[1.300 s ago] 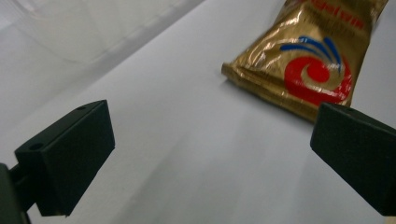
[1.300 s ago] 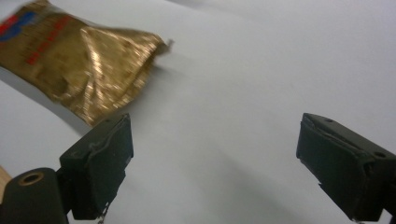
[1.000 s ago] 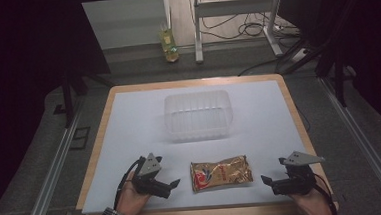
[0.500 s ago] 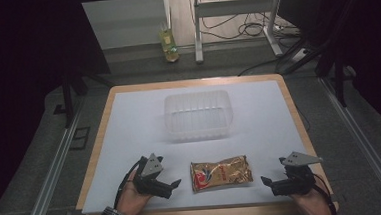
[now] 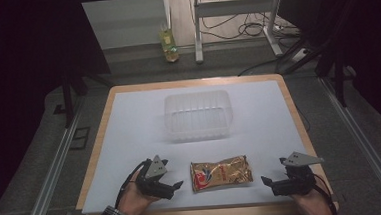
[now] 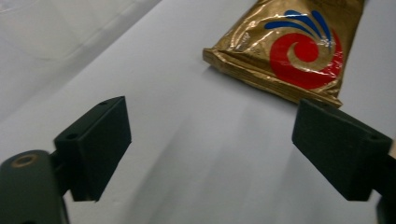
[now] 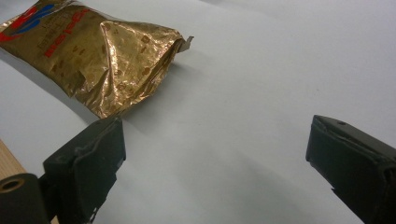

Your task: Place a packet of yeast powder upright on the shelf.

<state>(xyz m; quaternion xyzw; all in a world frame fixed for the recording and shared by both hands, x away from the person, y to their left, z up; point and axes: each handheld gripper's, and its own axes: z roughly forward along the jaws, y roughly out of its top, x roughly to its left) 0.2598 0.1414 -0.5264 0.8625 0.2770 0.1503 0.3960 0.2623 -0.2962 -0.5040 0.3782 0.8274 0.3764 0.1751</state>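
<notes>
A gold foil snack packet with a red and blue swirl lies flat on the white mat near the front edge. My left gripper rests just left of it and points at its end. The jaws are open and have just been closing a little, with nothing between them. In the left gripper view the packet lies beyond the gripper. My right gripper sits right of the packet, open and empty. In the right gripper view the crumpled end of the packet lies ahead of the gripper, to the left.
A clear plastic tub stands in the middle of the mat, behind the packet. The wooden table edge frames the mat. A yellow bottle and metal stand legs are on the floor beyond the table.
</notes>
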